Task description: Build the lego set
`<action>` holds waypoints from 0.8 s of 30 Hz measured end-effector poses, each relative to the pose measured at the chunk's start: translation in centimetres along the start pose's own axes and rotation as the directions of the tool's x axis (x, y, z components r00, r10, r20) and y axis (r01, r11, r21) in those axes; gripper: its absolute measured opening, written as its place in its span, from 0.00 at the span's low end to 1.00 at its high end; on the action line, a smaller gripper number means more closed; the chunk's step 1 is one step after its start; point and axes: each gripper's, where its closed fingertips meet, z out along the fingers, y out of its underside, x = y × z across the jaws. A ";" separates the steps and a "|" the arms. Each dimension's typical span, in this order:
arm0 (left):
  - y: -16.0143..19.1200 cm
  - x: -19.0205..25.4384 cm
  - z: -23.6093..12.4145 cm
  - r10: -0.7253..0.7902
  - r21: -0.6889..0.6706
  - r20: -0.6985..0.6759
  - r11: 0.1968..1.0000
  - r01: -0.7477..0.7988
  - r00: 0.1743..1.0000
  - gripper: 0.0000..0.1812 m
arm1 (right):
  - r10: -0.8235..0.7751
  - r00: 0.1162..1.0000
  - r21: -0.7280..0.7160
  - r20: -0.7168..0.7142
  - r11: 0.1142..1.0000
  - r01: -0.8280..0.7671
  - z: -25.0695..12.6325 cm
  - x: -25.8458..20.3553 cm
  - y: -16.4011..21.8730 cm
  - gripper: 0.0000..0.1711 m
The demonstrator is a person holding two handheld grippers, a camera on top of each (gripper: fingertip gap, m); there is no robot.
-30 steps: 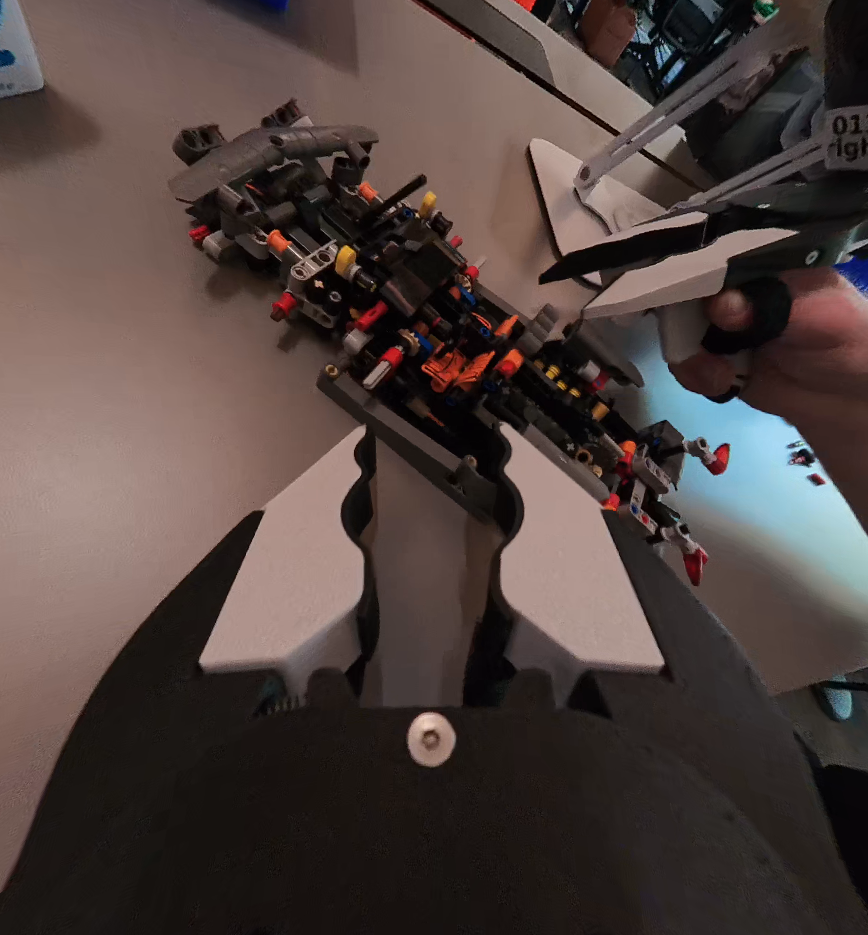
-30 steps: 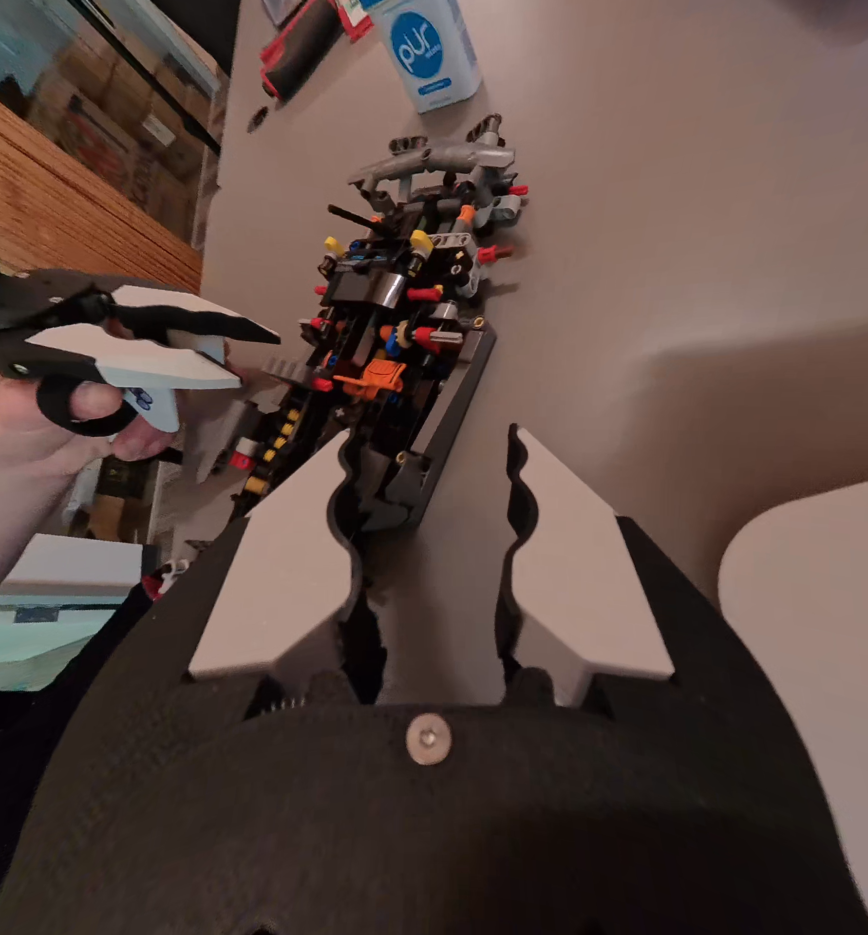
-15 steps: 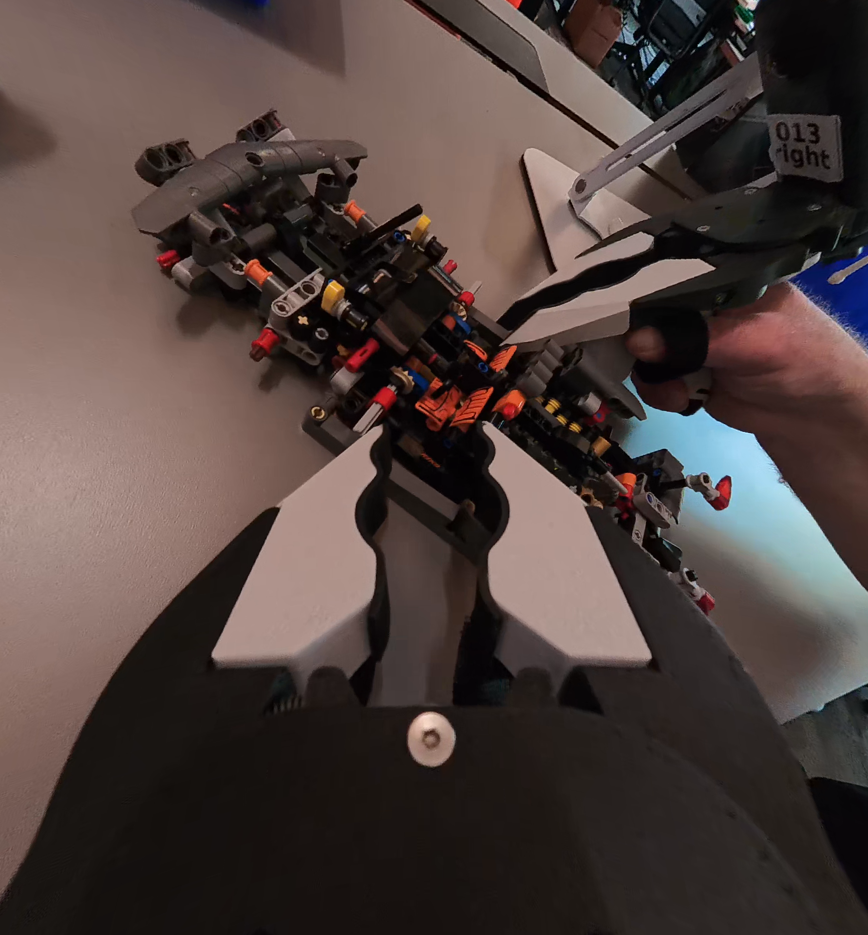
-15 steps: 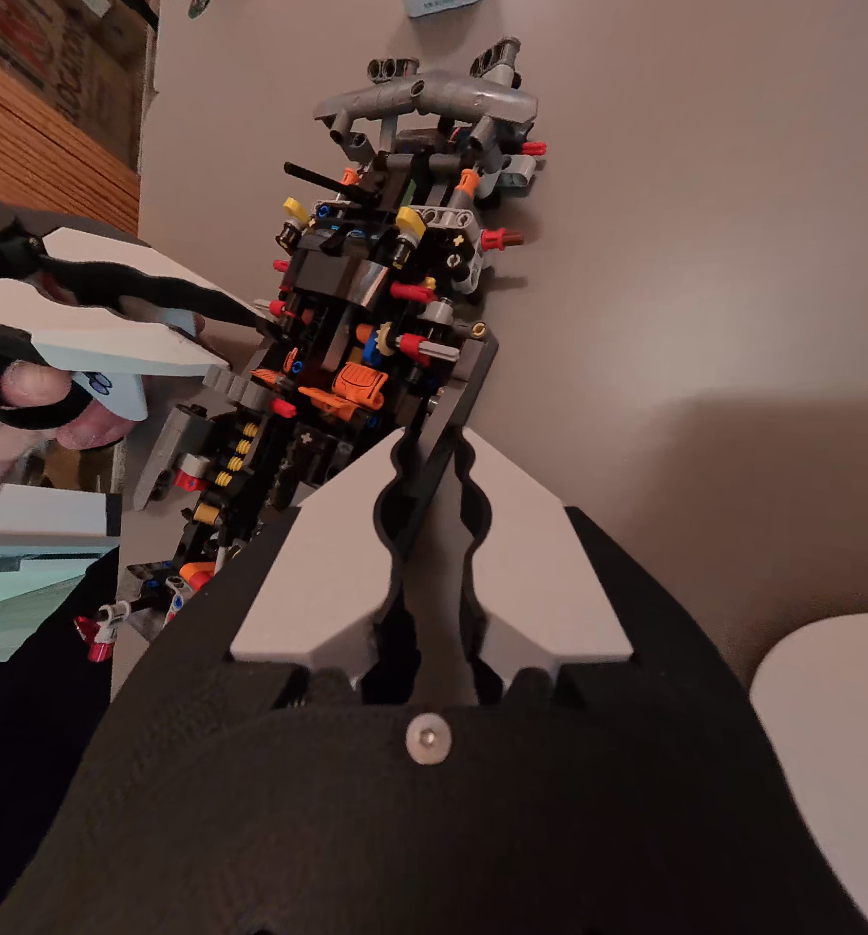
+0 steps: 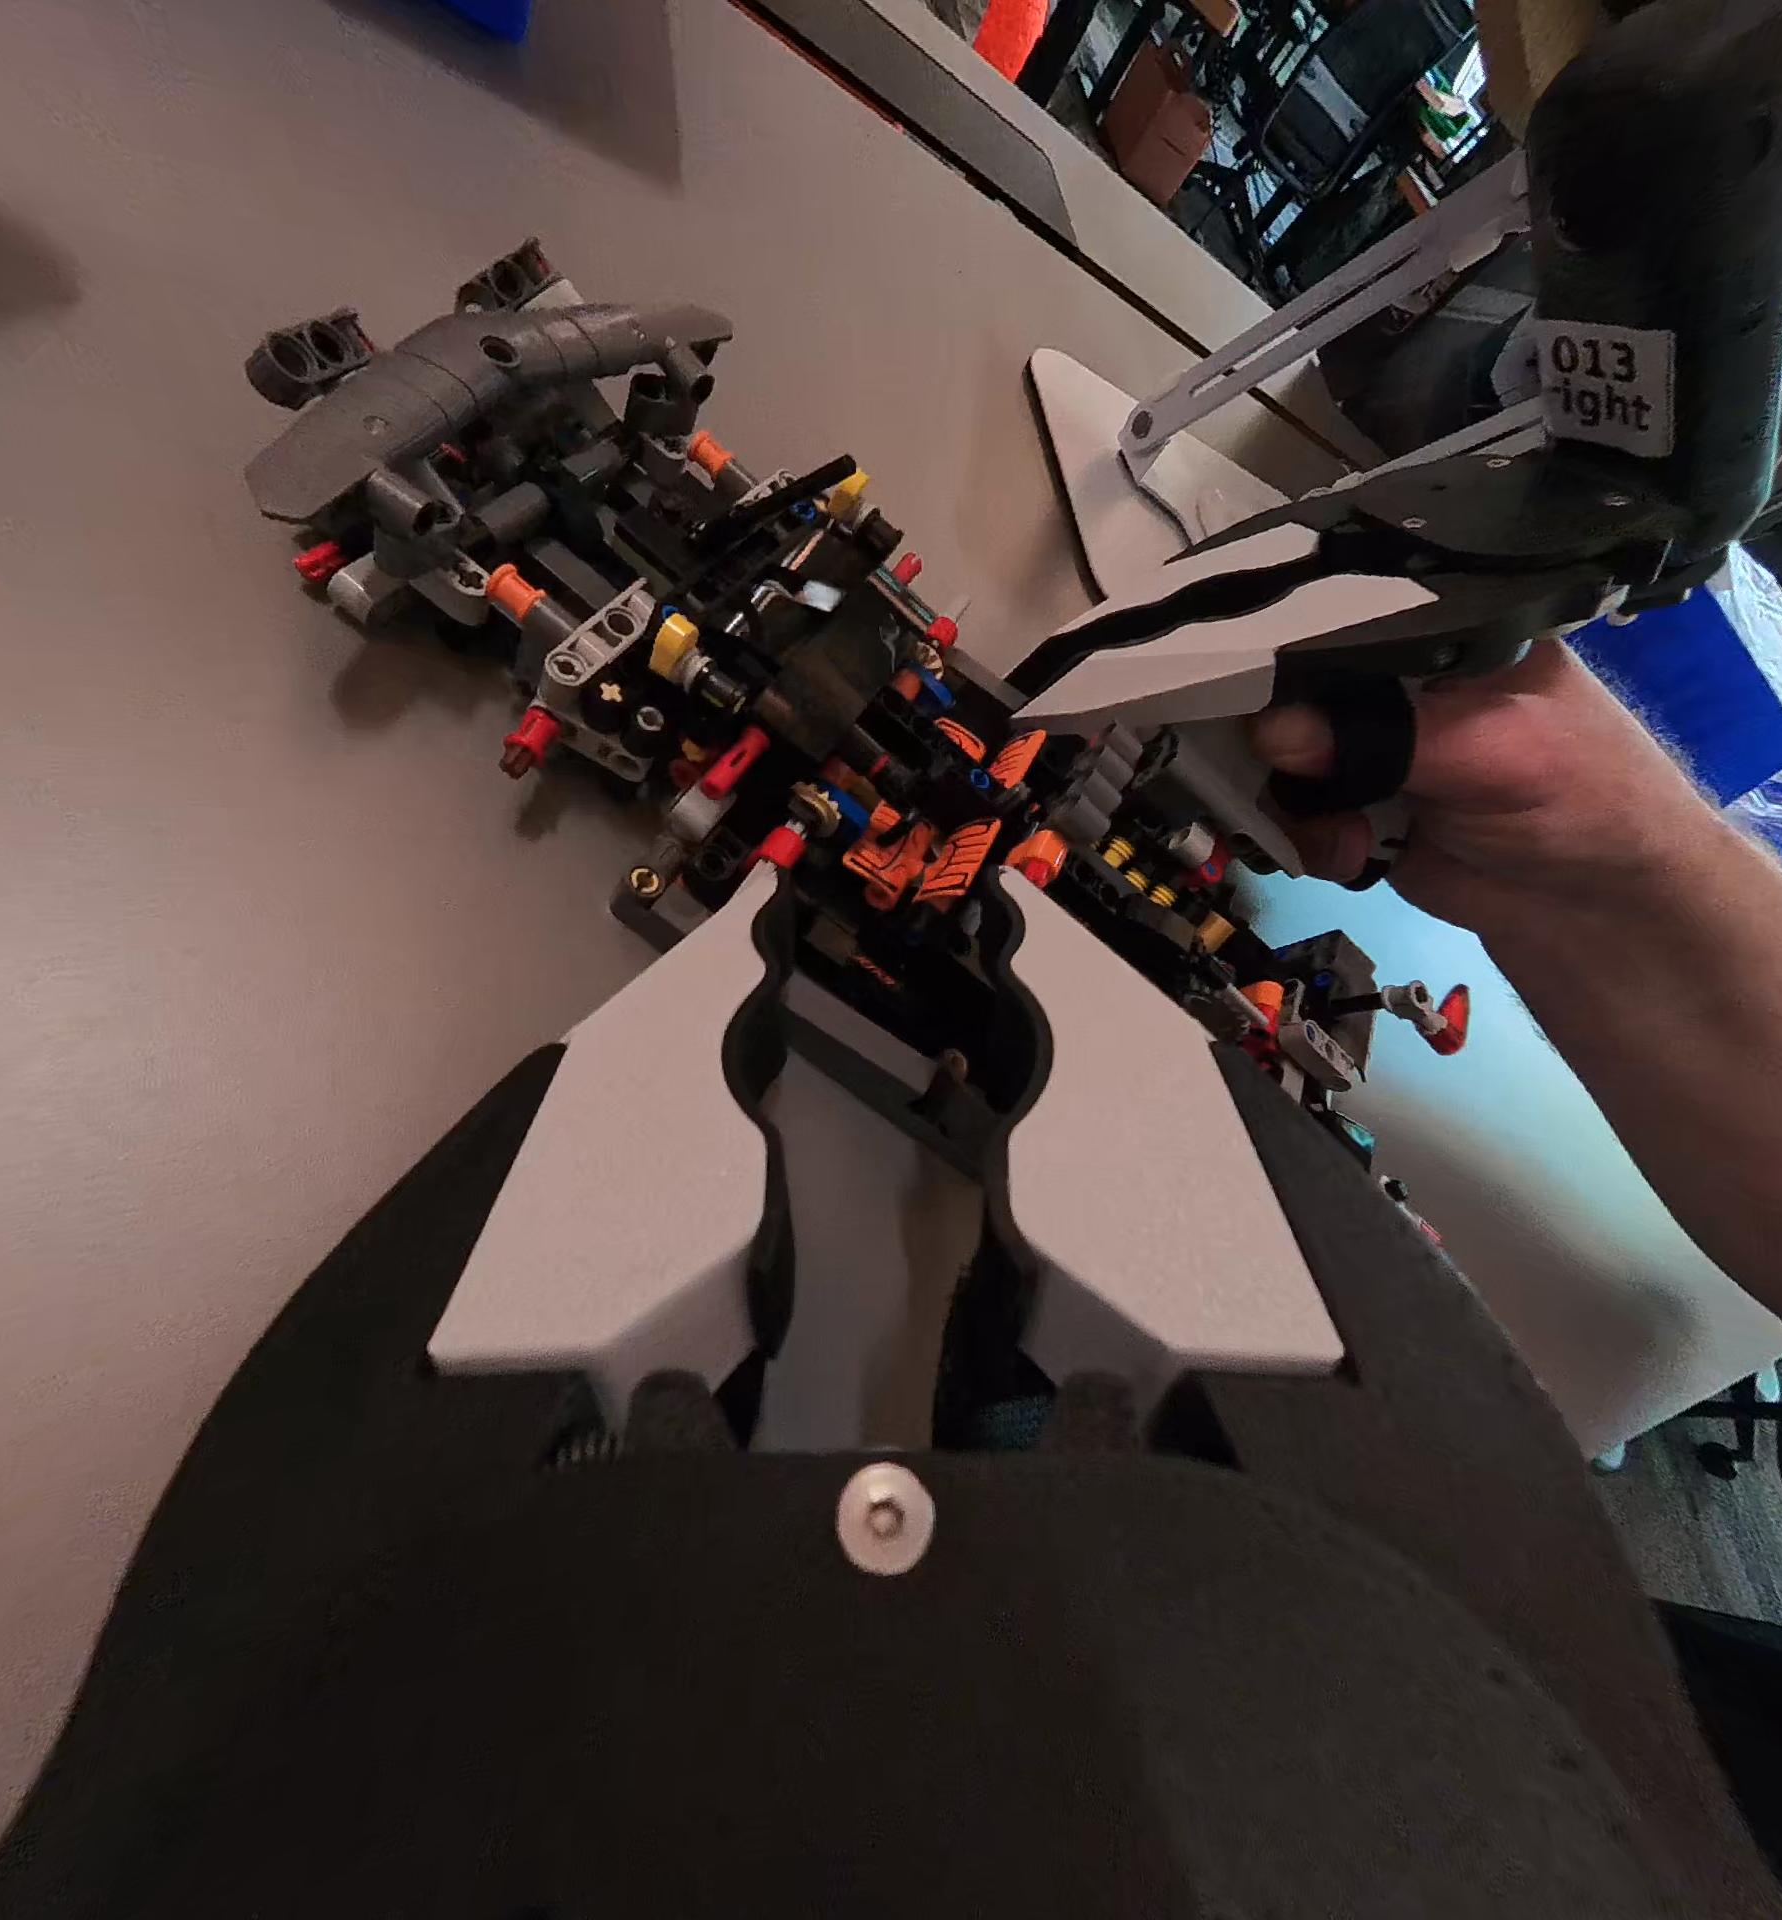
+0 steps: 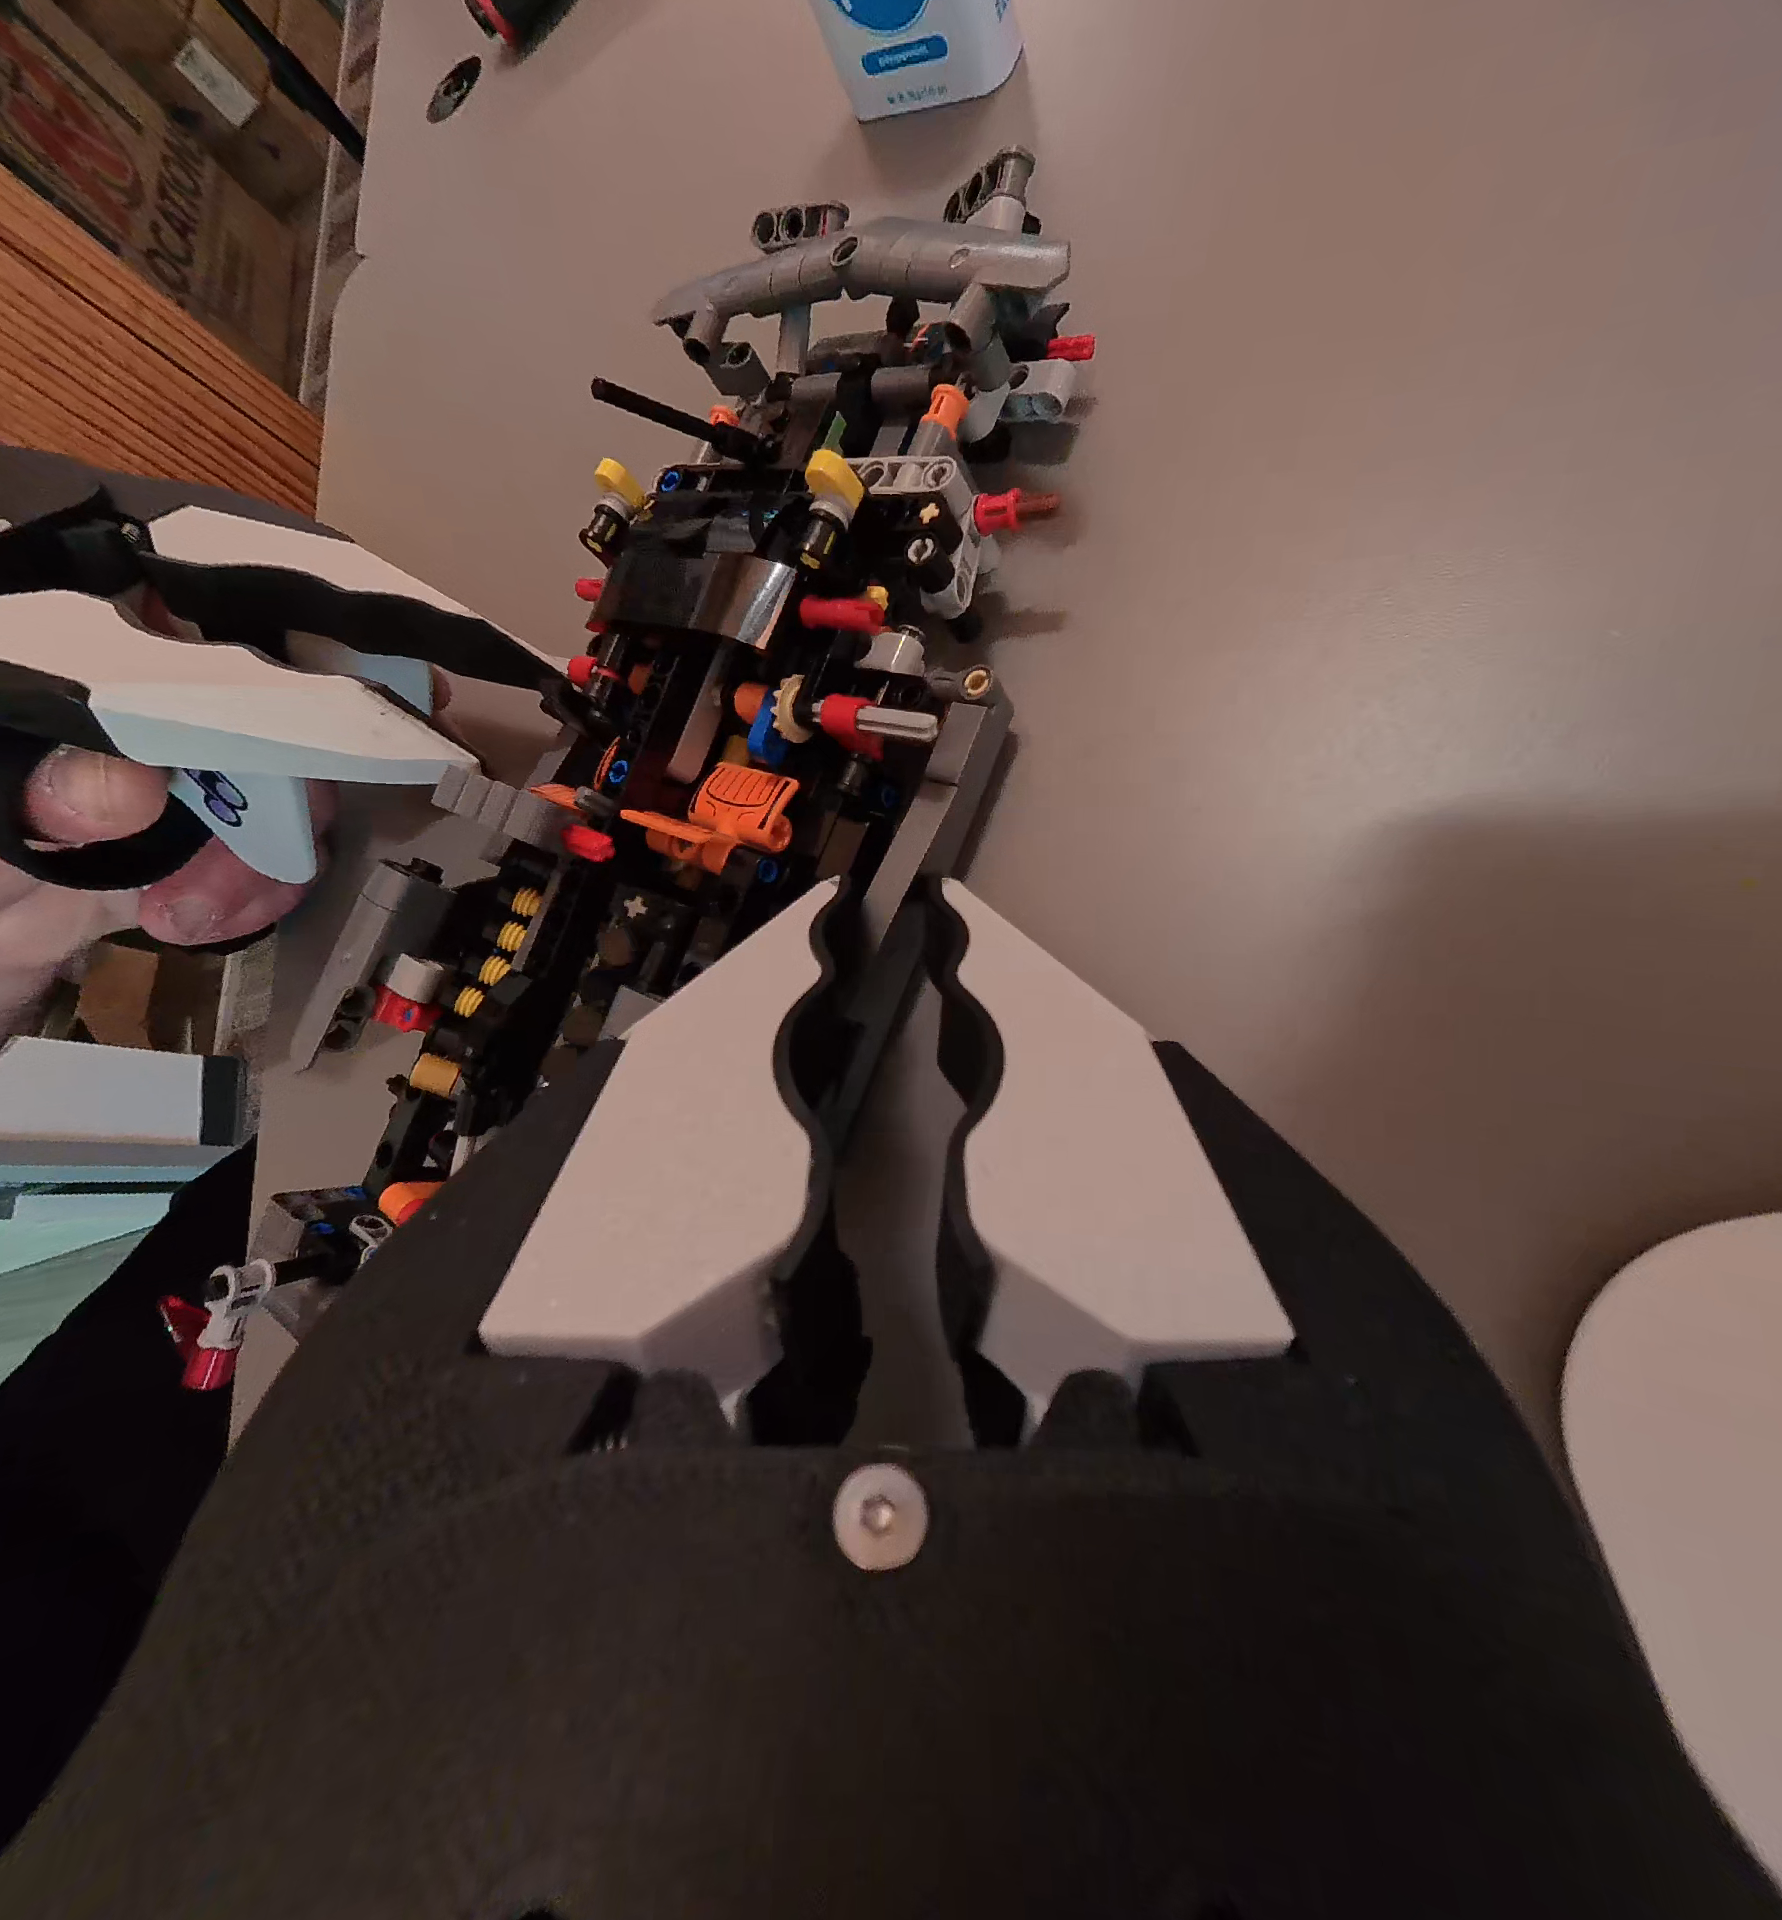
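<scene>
Both tools (image 5: 887,904) (image 6: 882,894) now tighter on chassis (image 6: 762,644)

Light: I read dim, warm indoor light on the table (image 6: 1386,520); broad soft shadow right
Glare: pale blue sheen, left wrist view
Distortion: strong wide-angle bending at edges
Focus: I see the lego model (image 5: 762,675) sharp

A white printed tag (image 5: 1593,384) with dark characters sits on the right hand-held gripper (image 5: 1017,694), at two o'clock in the left wrist view. In the right wrist view, a white-and-blue labelled container (image 6: 918,57) stands on the table (image 6: 1386,416) at twelve o'clock, and printed cardboard boxes (image 6: 139,177) sit at eleven.
</scene>
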 end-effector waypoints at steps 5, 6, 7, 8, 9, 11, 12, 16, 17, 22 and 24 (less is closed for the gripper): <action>0.0 0.4 0.2 -0.009 0.001 -0.012 1.000 0.009 1.000 0.18 | 0.016 1.000 0.033 0.000 0.999 -0.016 -0.8 -0.1 -0.2 0.06; 0.1 0.5 0.2 -0.009 0.000 -0.016 1.000 0.009 1.000 0.18 | 0.019 1.000 0.040 0.000 0.999 -0.019 -1.0 -0.2 -0.2 0.06; 0.1 0.7 0.3 -0.010 0.000 -0.021 1.000 0.010 1.000 0.17 | 0.021 1.000 0.047 0.000 0.999 -0.021 -1.2 -0.2 -0.2 0.06; 0.1 0.8 0.3 -0.011 0.003 -0.024 1.000 0.011 1.000 0.17 | 0.023 1.000 0.055 -0.001 0.998 -0.023 -1.5 -0.2 -0.3 0.06; 0.1 0.9 0.4 -0.011 0.004 -0.028 1.000 0.011 1.000 0.17 | 0.024 1.000 0.060 -0.002 0.998 -0.024 -1.7 -0.2 -0.3 0.06; 0.3 1.3 0.6 -0.012 -0.003 -0.039 1.000 0.012 0.999 0.17 | 0.035 0.999 0.072 0.000 0.997 -0.035 -2.3 -0.2 -0.2 0.05; 0.4 1.6 0.7 -0.012 -0.007 -0.044 1.000 0.011 0.999 0.17 | 0.046 0.999 0.083 0.003 0.996 -0.046 -2.5 -0.2 -0.2 0.05; 0.6 2.3 1.1 -0.003 -0.018 -0.051 1.000 0.003 0.999 0.17 | 0.075 0.997 0.113 0.022 0.991 -0.077 -3.7 -0.3 -0.1 0.04; 0.6 2.5 1.2 -0.002 -0.019 -0.049 1.000 0.001 0.999 0.17 | 0.081 0.996 0.122 0.029 0.989 -0.084 -4.0 -0.3 -0.1 0.03; 1.0 3.2 2.0 0.008 -0.036 -0.052 0.999 -0.010 0.999 0.14 | 0.064 0.997 0.150 0.051 0.986 -0.071 -5.5 -0.9 -0.1 0.00; 1.1 3.4 2.4 0.029 -0.041 -0.041 0.999 -0.031 0.999 0.14 | 0.089 0.994 0.133 0.065 0.986 -0.097 -5.3 -0.8 0.5 0.00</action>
